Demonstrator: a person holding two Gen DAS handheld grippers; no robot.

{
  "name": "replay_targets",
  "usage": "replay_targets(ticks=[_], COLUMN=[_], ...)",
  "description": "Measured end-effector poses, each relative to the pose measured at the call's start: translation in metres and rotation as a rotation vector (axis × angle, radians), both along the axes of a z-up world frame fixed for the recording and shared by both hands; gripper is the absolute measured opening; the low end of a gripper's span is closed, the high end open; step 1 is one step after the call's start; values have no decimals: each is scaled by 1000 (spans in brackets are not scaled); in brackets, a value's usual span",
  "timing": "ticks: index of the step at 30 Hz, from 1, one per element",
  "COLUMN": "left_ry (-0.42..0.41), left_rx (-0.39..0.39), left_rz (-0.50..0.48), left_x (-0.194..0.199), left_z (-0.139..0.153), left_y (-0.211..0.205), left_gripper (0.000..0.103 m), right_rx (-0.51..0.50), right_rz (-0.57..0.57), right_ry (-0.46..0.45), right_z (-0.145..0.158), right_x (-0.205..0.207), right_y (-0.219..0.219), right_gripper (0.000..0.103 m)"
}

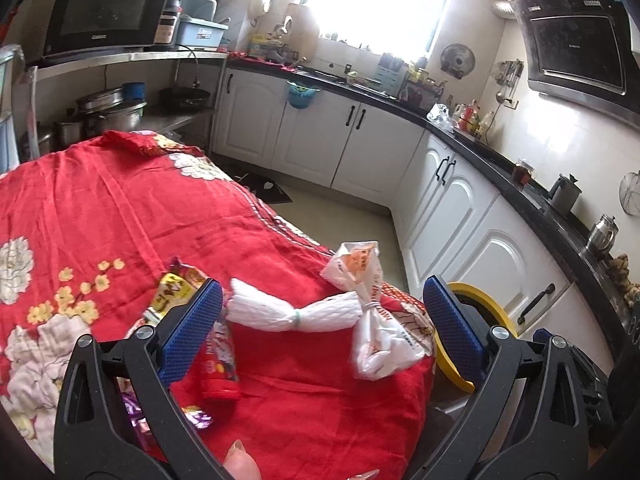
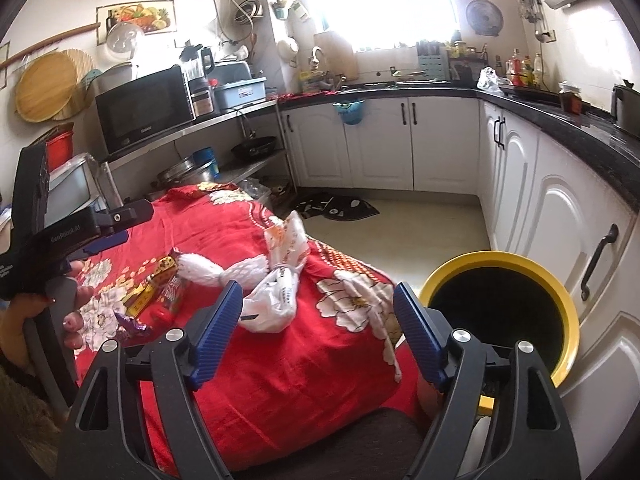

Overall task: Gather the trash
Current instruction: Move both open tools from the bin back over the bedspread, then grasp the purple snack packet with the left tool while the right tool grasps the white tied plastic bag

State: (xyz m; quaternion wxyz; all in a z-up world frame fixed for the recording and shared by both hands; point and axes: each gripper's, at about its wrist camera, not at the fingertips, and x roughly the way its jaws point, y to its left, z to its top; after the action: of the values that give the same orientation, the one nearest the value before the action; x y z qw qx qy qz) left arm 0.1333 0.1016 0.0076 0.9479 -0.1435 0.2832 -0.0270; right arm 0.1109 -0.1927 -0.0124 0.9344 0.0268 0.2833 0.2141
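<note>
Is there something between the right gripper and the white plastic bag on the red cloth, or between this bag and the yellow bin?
Nothing visible stands in the way. The right gripper is open, and only bare red cloth lies between it and the white plastic bag. The yellow bin stands open past the cloth's right edge, with no object between it and the bag.

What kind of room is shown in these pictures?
Most likely a home kitchen: a microwave oven on a shelf, white cabinets under a dark countertop, and a range hood on the wall.
</note>
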Motion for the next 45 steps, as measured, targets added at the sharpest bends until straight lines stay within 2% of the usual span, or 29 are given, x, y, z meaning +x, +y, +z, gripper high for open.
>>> replay_targets(ticks=[15,21,27,32,37,40,43,45], left_ry=[81,147,213,270,317,334,330,335], left_rx=[3,3,-48,-125,-152,-142,-158,-146], left_rz=[108,150,149,146,140,151,162,169], left_x=[-25,-40,-47,-43,-38,-36,-37,-37], left_z=[-24,-45,-69,-87,-100,-104,-104,-105], left_y=[61,82,94,97,90,87,90,89], left_gripper=[92,92,92,92,92,92,92,88], right_rx=[-34,-49,-42,-19,10,39,72,96], right_rz=[70,84,80,77,77,79,100,126], right_ry=[91,125,163,205,258,309,356,383], right_z=[-27,-40,-51,-59,-70,-79,-87,-92], right_x=[34,49,68,84,98,107,114,115], right_y=[40,56,63,67,69,69,69,69], right_gripper=[75,75,75,75,75,69,57,42])
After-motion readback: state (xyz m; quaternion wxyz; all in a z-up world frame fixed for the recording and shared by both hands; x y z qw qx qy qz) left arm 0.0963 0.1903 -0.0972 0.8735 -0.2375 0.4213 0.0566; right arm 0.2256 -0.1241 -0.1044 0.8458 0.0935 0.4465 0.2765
